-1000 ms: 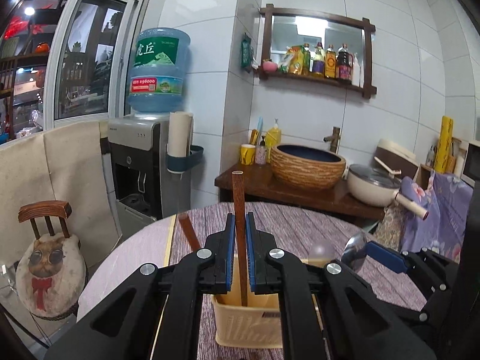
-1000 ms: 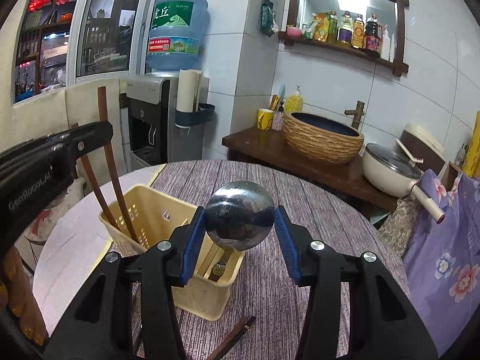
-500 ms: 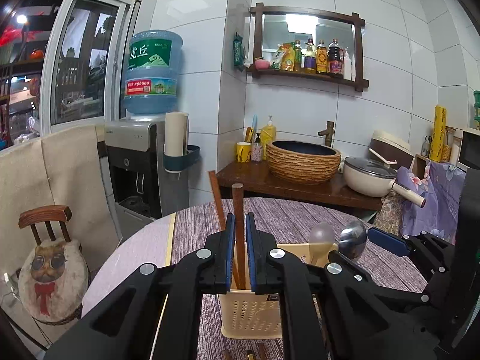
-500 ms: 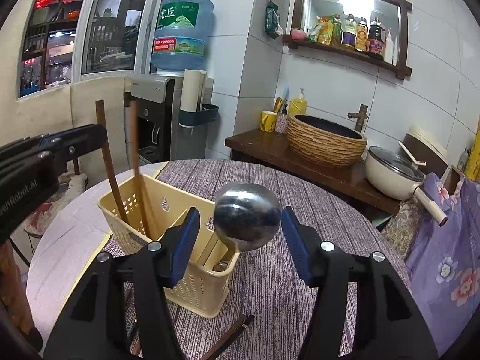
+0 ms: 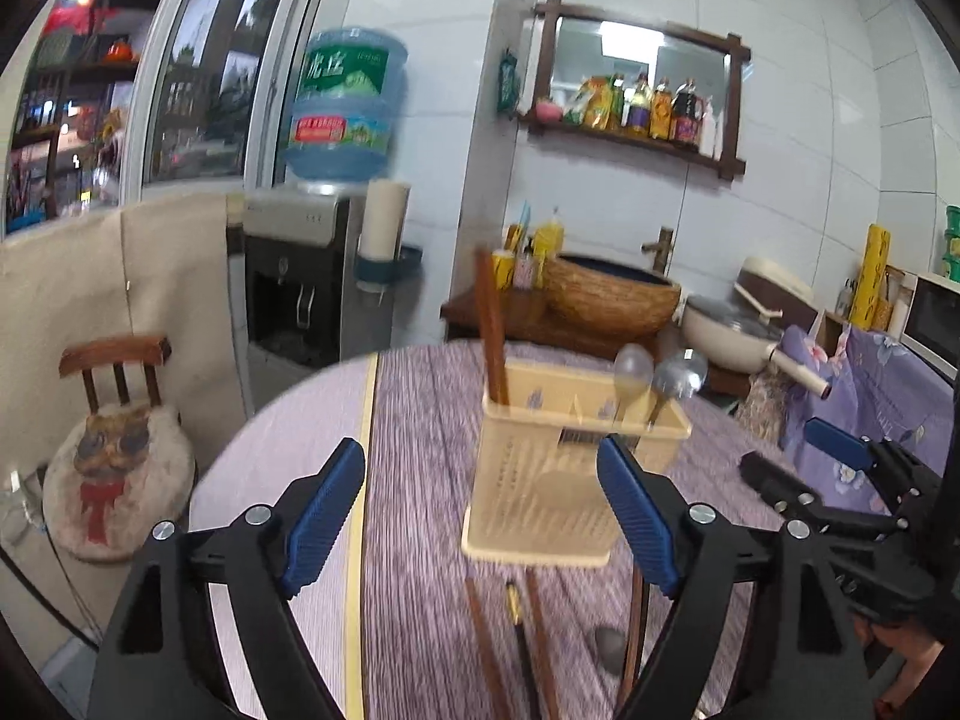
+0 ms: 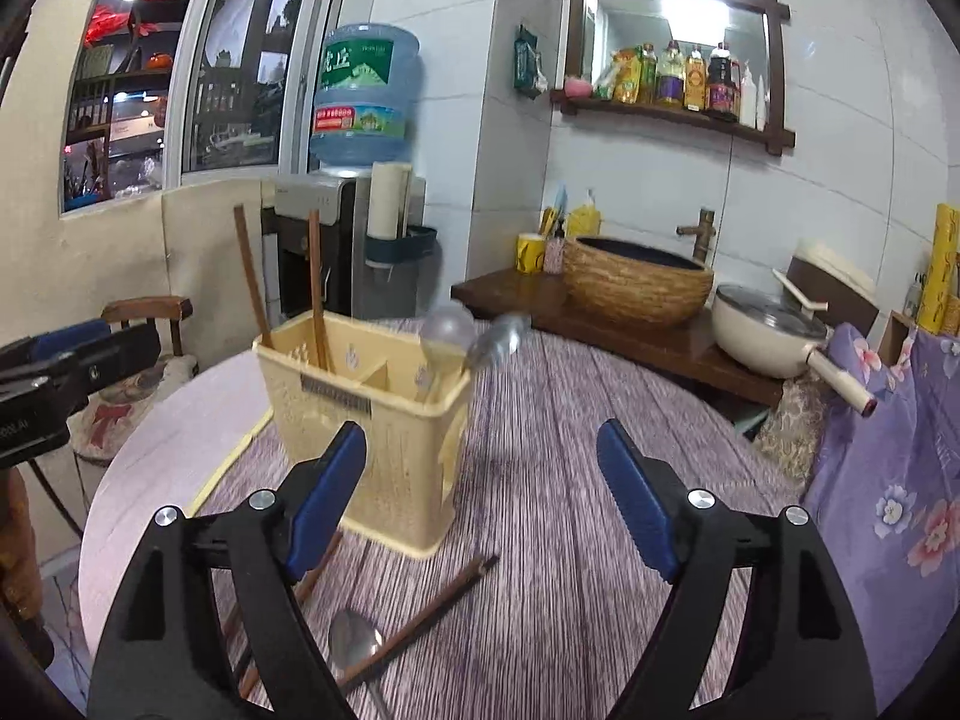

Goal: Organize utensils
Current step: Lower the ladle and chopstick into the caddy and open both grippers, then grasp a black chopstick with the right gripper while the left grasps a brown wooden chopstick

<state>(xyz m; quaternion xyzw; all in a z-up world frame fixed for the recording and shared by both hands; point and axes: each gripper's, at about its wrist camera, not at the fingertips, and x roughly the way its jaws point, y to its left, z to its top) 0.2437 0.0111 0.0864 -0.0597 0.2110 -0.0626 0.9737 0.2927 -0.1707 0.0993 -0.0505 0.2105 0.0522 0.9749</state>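
Left gripper spread wide, jaws just opened, nothing between them. Right gripper likewise spread and empty, jaws just opened. Yellow caddy stands on the round counter: two chopsticks upright in one compartment, two spoons leaning in another. One spoon and several loose chopsticks, count unclear, lie on the counter before it.
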